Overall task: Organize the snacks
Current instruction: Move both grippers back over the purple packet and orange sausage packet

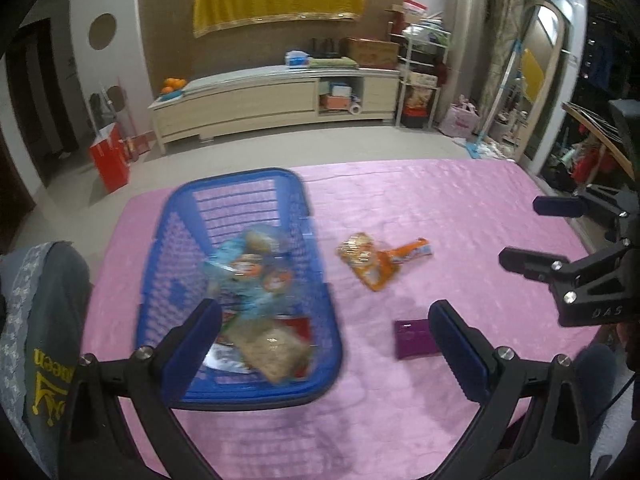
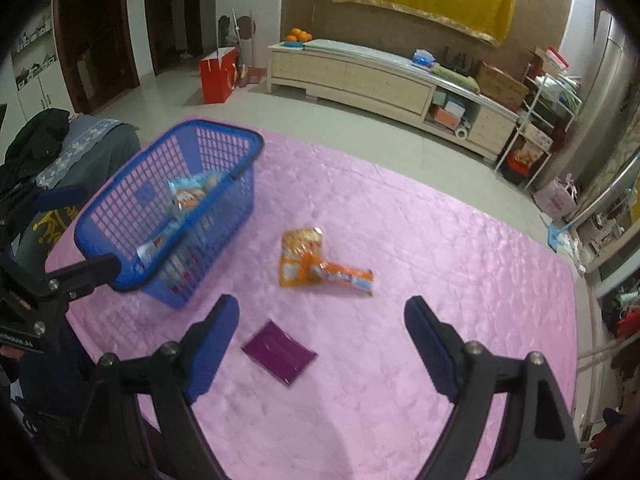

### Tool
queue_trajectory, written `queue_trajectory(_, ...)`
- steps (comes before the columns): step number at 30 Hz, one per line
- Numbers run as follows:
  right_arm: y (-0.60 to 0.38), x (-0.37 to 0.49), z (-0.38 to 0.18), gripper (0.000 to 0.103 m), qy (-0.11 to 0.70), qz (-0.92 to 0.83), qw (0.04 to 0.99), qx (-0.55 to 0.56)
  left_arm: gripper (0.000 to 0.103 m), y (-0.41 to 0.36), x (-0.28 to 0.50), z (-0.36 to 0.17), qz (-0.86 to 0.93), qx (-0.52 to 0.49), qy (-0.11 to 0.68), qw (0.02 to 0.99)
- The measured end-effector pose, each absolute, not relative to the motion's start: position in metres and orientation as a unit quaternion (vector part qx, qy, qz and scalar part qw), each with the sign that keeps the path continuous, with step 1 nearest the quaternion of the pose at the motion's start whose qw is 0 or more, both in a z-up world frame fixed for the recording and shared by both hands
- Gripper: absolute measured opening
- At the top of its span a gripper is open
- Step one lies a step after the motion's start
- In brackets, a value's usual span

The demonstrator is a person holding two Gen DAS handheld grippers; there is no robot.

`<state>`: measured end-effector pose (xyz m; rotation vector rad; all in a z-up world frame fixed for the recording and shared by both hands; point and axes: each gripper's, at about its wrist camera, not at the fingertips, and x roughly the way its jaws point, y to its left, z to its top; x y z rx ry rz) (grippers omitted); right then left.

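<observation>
Snacks are partly sorted. Nearest, the left gripper [image 1: 324,344] and right gripper [image 2: 320,344] both gape wide, holding nothing. Just beyond lies a flat purple packet [image 2: 280,352] on the pink quilted cloth [image 2: 440,240]; farther, two overlapping orange wrappers [image 2: 316,264] remain loose. Left, the blue plastic slatted basket [image 2: 120,204] already holds several packets.

A blue slatted basket [image 1: 240,280] stands upright, holding several blurred snack packets [image 1: 256,272]. Near the basket, outside it, an orange packet [image 2: 298,258] lies flat with an orange bar [image 2: 346,276] touching its corner. A purple packet [image 2: 280,352] lies flat, apart from both, also near the basket.
</observation>
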<state>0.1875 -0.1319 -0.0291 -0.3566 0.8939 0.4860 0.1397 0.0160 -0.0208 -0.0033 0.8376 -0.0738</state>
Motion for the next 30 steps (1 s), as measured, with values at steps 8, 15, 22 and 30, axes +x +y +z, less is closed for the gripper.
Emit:
queue_trajectory(8, -0.189, 0.186, -0.054, 0.088, 0.428, 0.196, 0.869, -0.153, 0.102, -0.052, 0.149, -0.043, -0.084, 0.024, 0.433, 0.897)
queue_trajectory(15, -0.219, 0.189, -0.091, 0.088, 0.468, 0.17, 0.86, -0.114, 0.102, -0.101, 0.162, -0.086, -0.11, 0.057, 0.471, 0.874)
queue_trajectory(22, -0.231, 0.187, -0.132, 0.088, 0.5, 0.154, 0.847, -0.096, 0.102, -0.113, 0.178, -0.126, -0.095, 0.069, 0.5, 0.858)
queue_trajectory(30, -0.227, 0.196, -0.163, 0.088, 0.524, 0.154, 0.834, -0.082, 0.102, -0.102, 0.201, -0.166, -0.098, 0.043, 0.544, 0.832)
